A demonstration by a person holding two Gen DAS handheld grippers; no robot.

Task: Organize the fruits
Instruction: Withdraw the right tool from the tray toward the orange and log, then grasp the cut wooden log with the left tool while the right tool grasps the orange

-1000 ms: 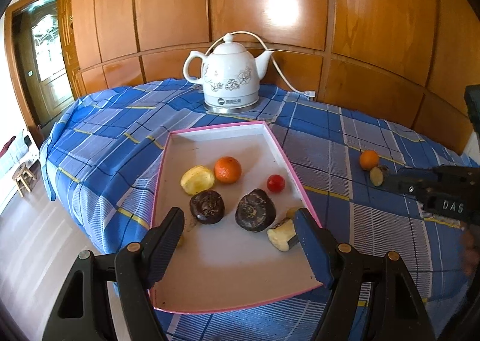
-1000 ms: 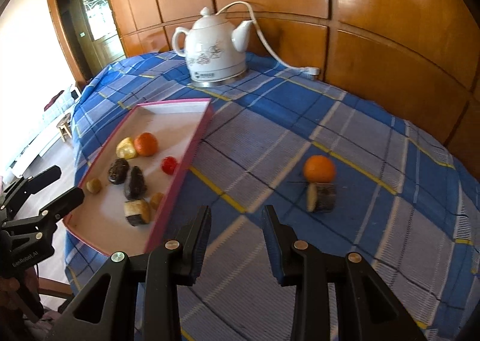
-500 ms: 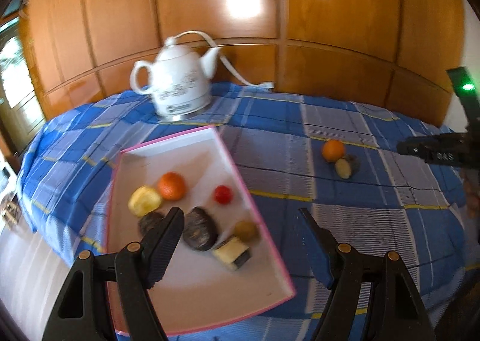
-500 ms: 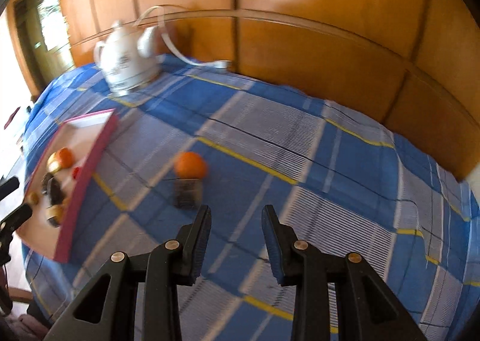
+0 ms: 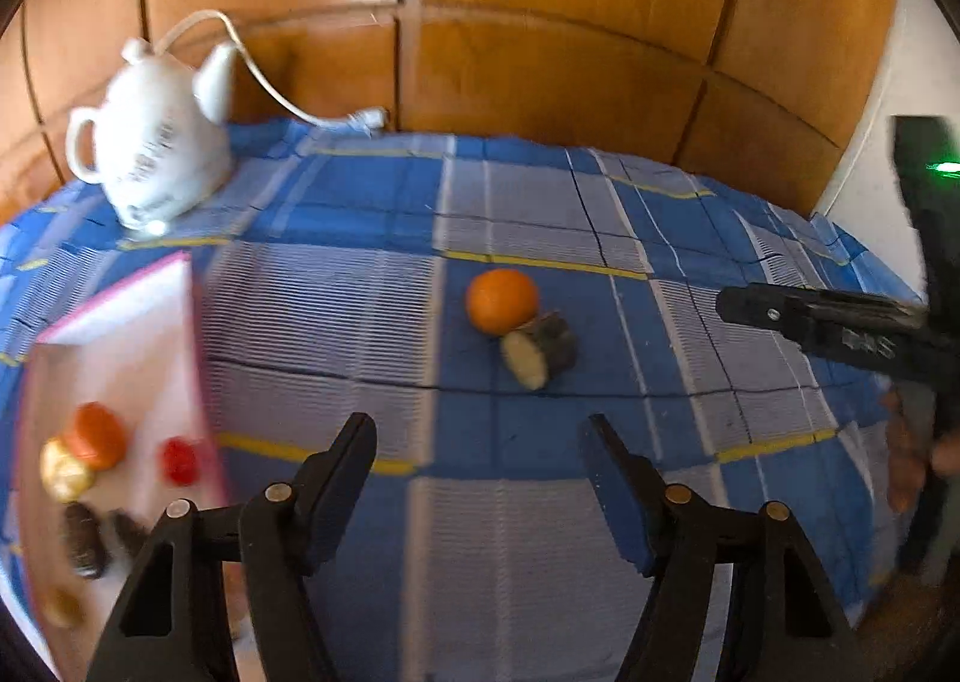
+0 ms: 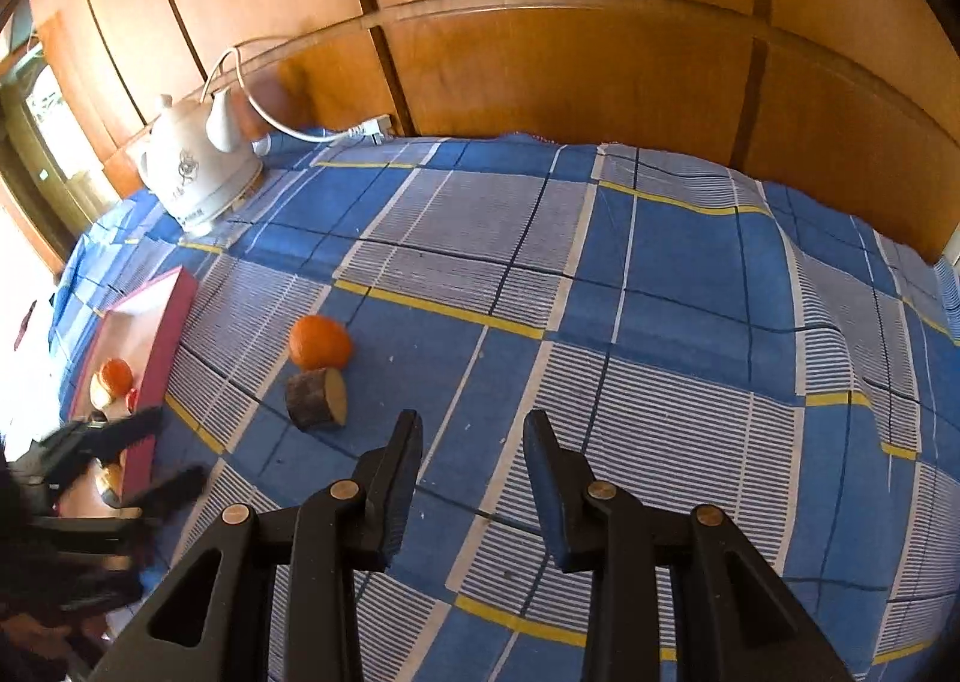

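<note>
Orange behind cut piece, tray to their left

The wall is shiny brown wood, and light bounces off it. The tablecloth is soft cloth with blue, white and yellow checks, not shiny, with a few wrinkles. The teapot looks like smooth, shiny white china. The orange has bumpy, slightly shiny skin. Touching it, the cut fruit piece has rough dark skin and a pale, dull cut face. The left gripper and the right gripper look like dull black plastic with little metal screws. The tray is smooth, white inside with a pink rim.
</note>
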